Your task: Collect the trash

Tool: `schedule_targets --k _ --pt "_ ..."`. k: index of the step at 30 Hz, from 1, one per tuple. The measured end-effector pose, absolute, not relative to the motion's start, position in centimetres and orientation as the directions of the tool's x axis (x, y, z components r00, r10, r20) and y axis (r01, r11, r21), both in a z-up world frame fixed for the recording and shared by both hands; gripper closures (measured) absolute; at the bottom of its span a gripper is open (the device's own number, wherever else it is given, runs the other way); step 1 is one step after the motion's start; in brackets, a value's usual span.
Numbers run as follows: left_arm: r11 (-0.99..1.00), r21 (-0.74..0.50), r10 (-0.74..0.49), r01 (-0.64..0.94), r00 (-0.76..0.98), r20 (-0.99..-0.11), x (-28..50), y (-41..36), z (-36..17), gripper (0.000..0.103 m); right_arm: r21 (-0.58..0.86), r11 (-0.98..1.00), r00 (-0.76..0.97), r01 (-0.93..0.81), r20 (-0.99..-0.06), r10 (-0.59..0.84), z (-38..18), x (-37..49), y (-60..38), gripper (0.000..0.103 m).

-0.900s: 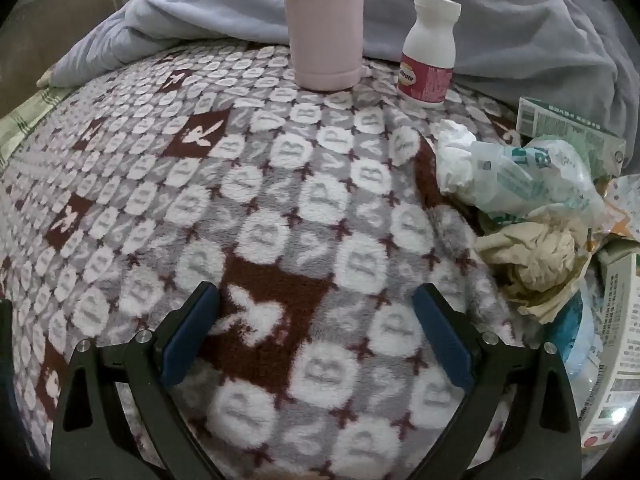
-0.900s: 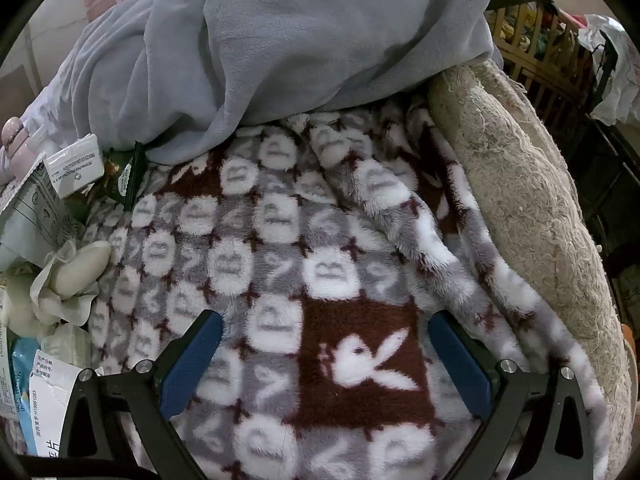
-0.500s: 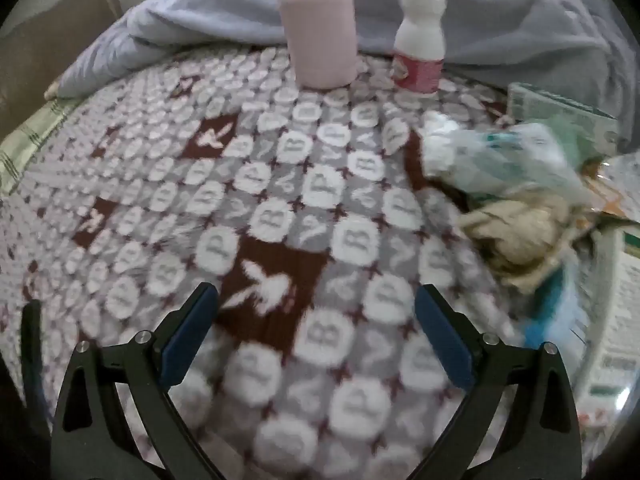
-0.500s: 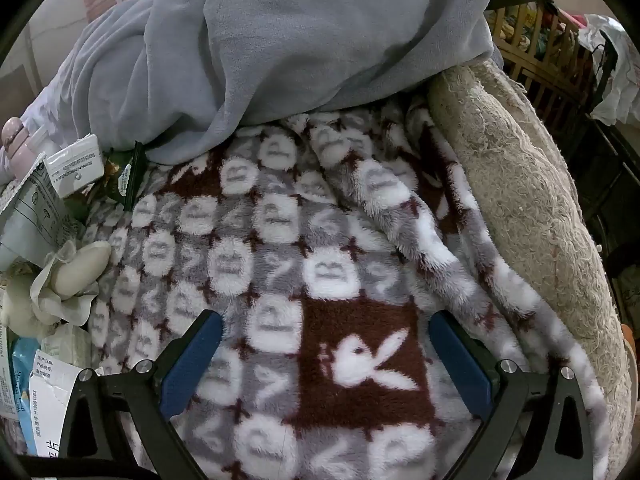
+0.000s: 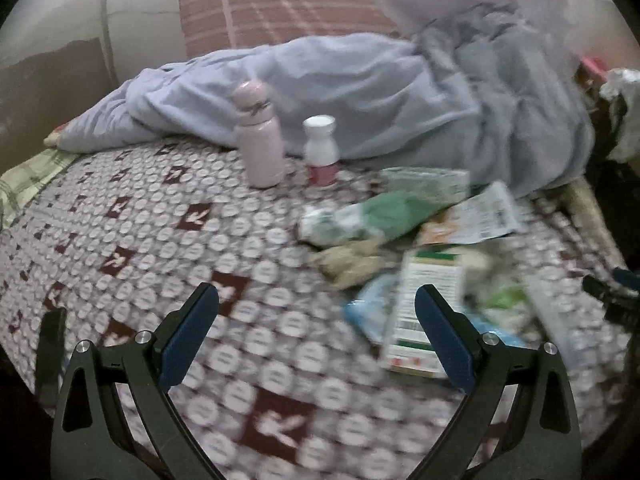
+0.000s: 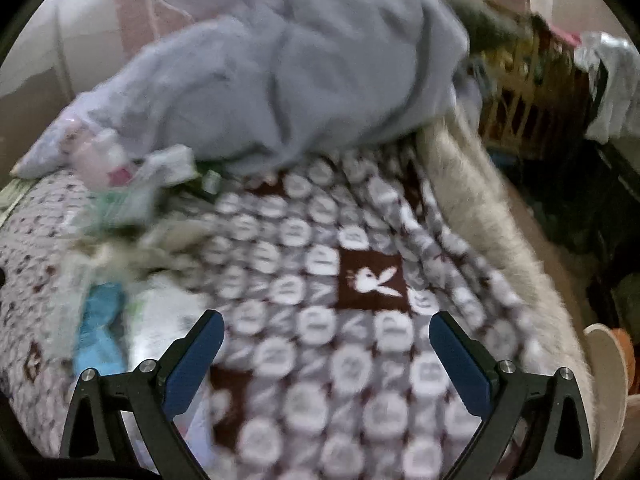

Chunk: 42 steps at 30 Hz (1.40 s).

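Your left gripper (image 5: pixel 316 330) and right gripper (image 6: pixel 326 354) both stood wide open, holding nothing, over the grey-and-maroon patterned fleece blanket (image 5: pixel 168 240). Only your left view showed two upright containers at upper centre: one pink flask (image 5: pixel 261 136) and one white pill bottle (image 5: pixel 321 150). Its heap of crumpled wrappers and cartons (image 5: pixel 420 248) lay centre right; your right view blurred that heap at centre left.

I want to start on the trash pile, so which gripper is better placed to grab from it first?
Probably left. The left gripper is open with a carton of the trash pile beside its fingertip; the right gripper faces mostly bare blanket.
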<state>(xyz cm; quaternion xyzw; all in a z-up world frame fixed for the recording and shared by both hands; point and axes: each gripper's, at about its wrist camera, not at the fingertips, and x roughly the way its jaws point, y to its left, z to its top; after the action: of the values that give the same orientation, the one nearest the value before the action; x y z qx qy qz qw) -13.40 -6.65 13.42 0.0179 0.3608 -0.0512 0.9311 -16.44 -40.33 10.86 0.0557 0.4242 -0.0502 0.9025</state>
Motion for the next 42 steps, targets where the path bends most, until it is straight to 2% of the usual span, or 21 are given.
schedule_targets --k 6,13,18,42 --pt "0.987 -0.034 -0.144 0.155 0.782 -0.607 -16.8 -8.9 15.6 0.005 0.087 0.988 0.736 0.124 -0.676 -0.033 16.0 -21.4 -37.2 0.001" --pt "0.984 -0.041 -0.17 0.176 0.832 -0.528 -19.5 -9.4 17.6 0.005 0.08 0.99 0.808 0.119 -0.586 -0.05 19.8 -20.9 -33.9 0.0" --pt "0.984 -0.038 -0.173 0.176 0.859 -0.483 -20.4 -9.5 18.5 0.005 0.082 0.99 0.83 0.113 -0.555 -0.049 21.5 -21.6 -33.2 0.0" --pt "0.987 -0.064 -0.162 0.15 0.866 -0.474 -20.2 -10.3 18.8 0.005 0.064 0.991 0.859 0.121 -0.507 -0.072 22.8 -22.0 -33.2 0.0"
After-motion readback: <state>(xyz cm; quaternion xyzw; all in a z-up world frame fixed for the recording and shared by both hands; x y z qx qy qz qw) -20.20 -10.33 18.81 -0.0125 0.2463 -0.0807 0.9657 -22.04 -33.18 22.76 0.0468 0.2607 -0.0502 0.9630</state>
